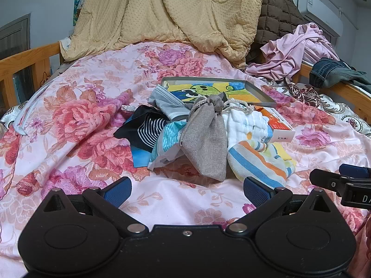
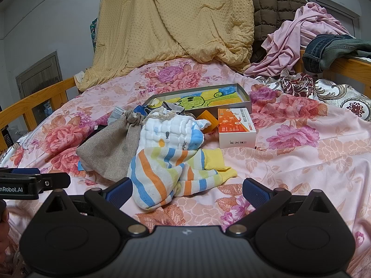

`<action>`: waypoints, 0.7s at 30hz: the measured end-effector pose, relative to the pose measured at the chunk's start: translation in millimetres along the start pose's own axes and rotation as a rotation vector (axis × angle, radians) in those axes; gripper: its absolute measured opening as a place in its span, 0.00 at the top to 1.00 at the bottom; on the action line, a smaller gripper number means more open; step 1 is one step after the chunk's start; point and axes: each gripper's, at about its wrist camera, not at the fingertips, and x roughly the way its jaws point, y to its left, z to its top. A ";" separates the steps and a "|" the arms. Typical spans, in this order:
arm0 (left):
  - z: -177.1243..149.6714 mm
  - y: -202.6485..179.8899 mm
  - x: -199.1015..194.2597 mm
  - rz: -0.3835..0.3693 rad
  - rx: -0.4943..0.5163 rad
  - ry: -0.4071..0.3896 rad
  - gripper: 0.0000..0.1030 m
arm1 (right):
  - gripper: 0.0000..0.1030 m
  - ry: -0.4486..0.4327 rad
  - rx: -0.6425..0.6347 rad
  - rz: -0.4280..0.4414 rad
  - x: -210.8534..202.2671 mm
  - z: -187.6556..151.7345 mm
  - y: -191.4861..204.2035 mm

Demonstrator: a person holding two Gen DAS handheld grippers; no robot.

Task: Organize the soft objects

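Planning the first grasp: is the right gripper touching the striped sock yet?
Cannot tell: in the right wrist view the striped sock lies between the open right gripper's fingers; contact unclear.

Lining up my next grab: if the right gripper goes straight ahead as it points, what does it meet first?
Most likely the striped sock, lying between the open right gripper fingers' line; the white quilted cloth sits behind it.

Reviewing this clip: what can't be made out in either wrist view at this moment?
- Dark striped cloth: left view shows only part, under the grey drawstring pouch; right view hides it.
- Box print: too small.
- Tray floor: near end covered by the pile.
- Left gripper, right gripper: bodies cut off by bottom edge.
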 end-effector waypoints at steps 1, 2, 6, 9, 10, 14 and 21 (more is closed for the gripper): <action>0.1 -0.3 0.2 0.000 0.000 0.000 0.01 | 0.00 0.000 0.000 0.000 -0.1 0.0 0.0; 0.2 -0.3 0.2 0.000 0.000 0.000 0.01 | 0.00 -0.001 0.000 0.001 -0.1 0.0 -0.2; -0.1 0.0 0.2 -0.001 0.000 0.002 0.01 | 0.00 -0.002 0.001 0.001 -0.4 -0.2 0.0; -0.3 -1.2 -0.2 -0.004 0.002 0.004 0.01 | 0.00 -0.002 0.001 0.002 -0.4 -0.2 -0.3; -0.5 -1.3 -0.3 -0.004 0.002 0.005 0.01 | 0.00 -0.002 0.000 0.002 -0.8 -0.3 -0.4; 0.0 -2.4 0.4 0.000 0.001 0.009 0.01 | 0.00 -0.001 -0.001 0.004 -2.2 -0.4 -0.6; 2.1 -2.6 1.3 0.001 0.017 -0.004 0.01 | 0.00 0.024 -0.002 0.053 4.9 3.1 3.3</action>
